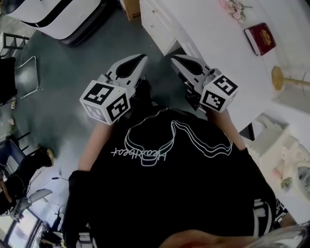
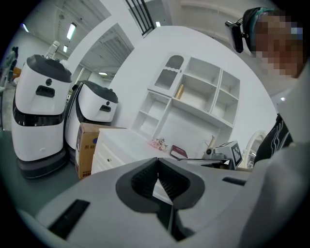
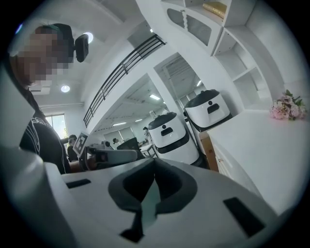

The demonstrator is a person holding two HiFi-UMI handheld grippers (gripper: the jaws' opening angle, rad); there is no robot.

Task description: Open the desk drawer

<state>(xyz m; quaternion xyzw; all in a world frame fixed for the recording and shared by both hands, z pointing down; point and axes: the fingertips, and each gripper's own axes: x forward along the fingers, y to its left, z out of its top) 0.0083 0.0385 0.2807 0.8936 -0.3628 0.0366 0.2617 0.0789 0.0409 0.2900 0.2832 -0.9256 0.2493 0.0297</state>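
Note:
The white desk (image 1: 213,43) runs up the right of the head view, and its drawer fronts (image 1: 157,24) face the grey floor. In the left gripper view the drawer fronts (image 2: 107,157) with a small knob (image 2: 109,160) lie ahead, beyond the jaws. My left gripper (image 1: 142,58) and right gripper (image 1: 174,59) are held side by side in front of the person's chest, short of the desk's corner. Both are shut with nothing between them; the pads meet at the left gripper (image 2: 156,162) and at the right gripper (image 3: 154,162). The desk's top (image 3: 261,145) stretches along the right gripper's right.
On the desk lie a red book (image 1: 260,38), pink flowers (image 1: 235,9) and a wooden stand (image 1: 278,77). A cardboard box (image 2: 86,145) stands by the desk's end, with two white robots (image 2: 41,111) beyond it. A white wall shelf (image 2: 193,97) hangs above the desk.

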